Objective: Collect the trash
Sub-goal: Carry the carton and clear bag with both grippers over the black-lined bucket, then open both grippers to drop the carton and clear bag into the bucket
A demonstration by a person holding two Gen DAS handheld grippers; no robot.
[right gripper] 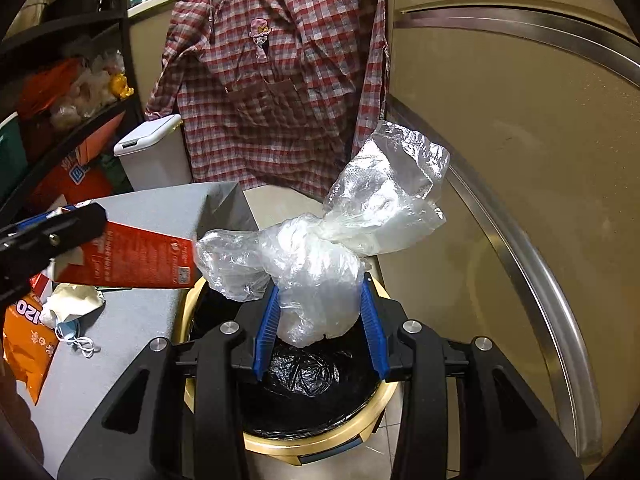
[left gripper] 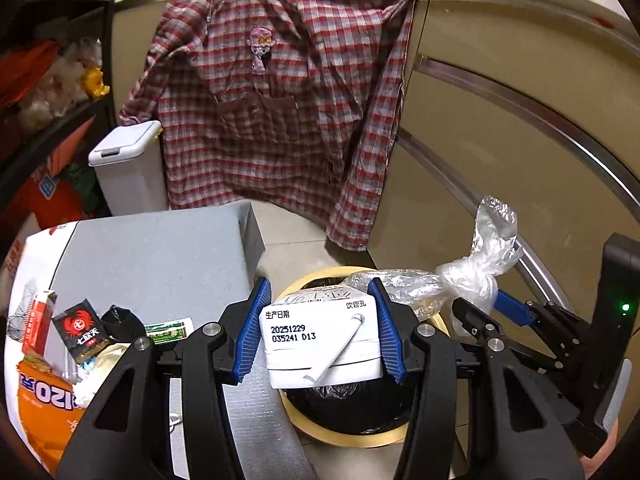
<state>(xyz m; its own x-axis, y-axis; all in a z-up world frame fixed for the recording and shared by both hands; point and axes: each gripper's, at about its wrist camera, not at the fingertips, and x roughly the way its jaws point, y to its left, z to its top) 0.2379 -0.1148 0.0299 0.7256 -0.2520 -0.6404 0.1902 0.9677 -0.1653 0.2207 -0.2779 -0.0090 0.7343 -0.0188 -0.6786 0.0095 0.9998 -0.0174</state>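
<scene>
Hovering over the yellow-rimmed bin [right gripper: 320,446] at lower centre, I am clamping a milk carton [left gripper: 320,344] in my left tongs [left gripper: 320,340] and a knotted plastic bag [right gripper: 320,280] in my right tongs [right gripper: 322,320], ready for dropping.

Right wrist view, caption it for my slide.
Right gripper holds a knotted clear plastic bag above the yellow-rimmed, black-lined round bin.

A plaid shirt [left gripper: 276,112] hangs over beige cabinets [left gripper: 500,128] beside a dark shelving rack [left gripper: 52,92].
</scene>
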